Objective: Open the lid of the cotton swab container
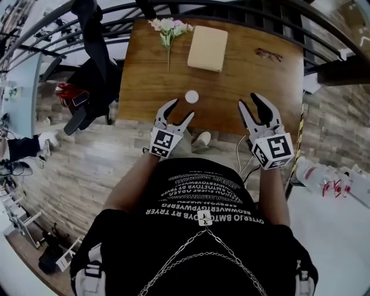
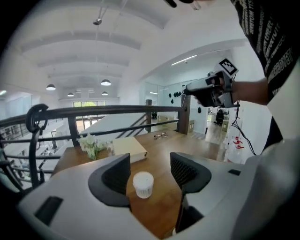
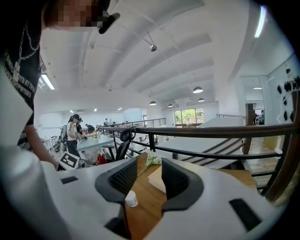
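A small white cotton swab container [image 1: 191,96] with its white lid on stands upright near the front edge of the wooden table [image 1: 231,81]. My left gripper [image 1: 182,108] hovers just short of it, open, with nothing between the pads. In the left gripper view the container [image 2: 143,183] shows in the gap of that gripper [image 2: 150,174], a little beyond the fingertips and apart from them. My right gripper [image 1: 250,100] is held to the container's right, open and empty. In the right gripper view the container [image 3: 131,198] sits low and left, past the gripper [image 3: 143,180].
A beige book [image 1: 207,48] lies at the table's back, a white flower sprig [image 1: 169,28] to its left and eyeglasses [image 1: 269,55] to its right. A dark metal railing [image 1: 231,11] runs behind the table. A black jacket [image 1: 92,75] hangs at the left.
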The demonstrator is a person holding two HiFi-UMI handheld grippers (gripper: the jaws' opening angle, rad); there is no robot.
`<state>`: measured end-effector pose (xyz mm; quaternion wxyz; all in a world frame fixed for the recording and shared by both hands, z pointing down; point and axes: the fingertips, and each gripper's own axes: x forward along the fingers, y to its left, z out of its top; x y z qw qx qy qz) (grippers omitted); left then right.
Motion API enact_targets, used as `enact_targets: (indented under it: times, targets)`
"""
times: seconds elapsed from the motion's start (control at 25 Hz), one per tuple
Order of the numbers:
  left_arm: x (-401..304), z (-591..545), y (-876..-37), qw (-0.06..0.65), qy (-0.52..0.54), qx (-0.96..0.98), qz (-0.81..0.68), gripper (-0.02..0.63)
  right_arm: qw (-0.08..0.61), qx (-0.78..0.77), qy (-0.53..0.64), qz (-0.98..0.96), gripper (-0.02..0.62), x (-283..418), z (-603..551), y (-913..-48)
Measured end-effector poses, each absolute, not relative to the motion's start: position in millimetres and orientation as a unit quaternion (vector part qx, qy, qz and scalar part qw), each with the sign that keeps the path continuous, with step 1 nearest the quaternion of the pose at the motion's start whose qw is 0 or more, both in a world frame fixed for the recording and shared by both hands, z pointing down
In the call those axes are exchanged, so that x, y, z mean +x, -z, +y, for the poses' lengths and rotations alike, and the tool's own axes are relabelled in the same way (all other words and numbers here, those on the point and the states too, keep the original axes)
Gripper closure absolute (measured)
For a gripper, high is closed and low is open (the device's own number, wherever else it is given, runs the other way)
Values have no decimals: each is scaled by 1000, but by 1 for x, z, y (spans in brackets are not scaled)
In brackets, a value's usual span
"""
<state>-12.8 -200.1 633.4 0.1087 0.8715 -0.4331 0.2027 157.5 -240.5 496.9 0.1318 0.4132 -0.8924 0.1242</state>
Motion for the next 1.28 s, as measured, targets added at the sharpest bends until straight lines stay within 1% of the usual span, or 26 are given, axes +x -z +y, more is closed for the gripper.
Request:
enact_targets:
  times: [0.08, 0.28, 0.48, 0.68, 0.88, 1.16, 1.2, 1.28]
  targets:
    - [-11, -203, -660, 124, -208, 866, -437, 331, 130, 415, -127, -891, 435, 162, -240, -500]
    - [-17, -211, -721, 137, -248, 850, -444, 311, 127, 421, -137, -888, 435, 169, -240, -506]
    - [-17, -219, -753, 145, -258, 848, -440, 307, 134, 424, -145, -884, 435, 172, -234, -516]
    - [-8, -230, -782, 137, -269, 851, -430, 301, 145, 426, -156, -879, 434, 172, -228, -530]
    - [2, -236, -791, 123, -275, 857, -419, 293, 154, 427, -165, -875, 434, 173, -220, -538]
    - [7, -246, -801, 128, -281, 854, -420, 295, 169, 422, -182, -872, 434, 169, -212, -553]
    - [7, -248, -801, 127, -282, 852, -423, 315, 171, 421, -182, -872, 436, 168, -212, -553]
    - [6, -251, -802, 127, -282, 851, -425, 324, 173, 421, -181, -872, 436, 166, -212, -554]
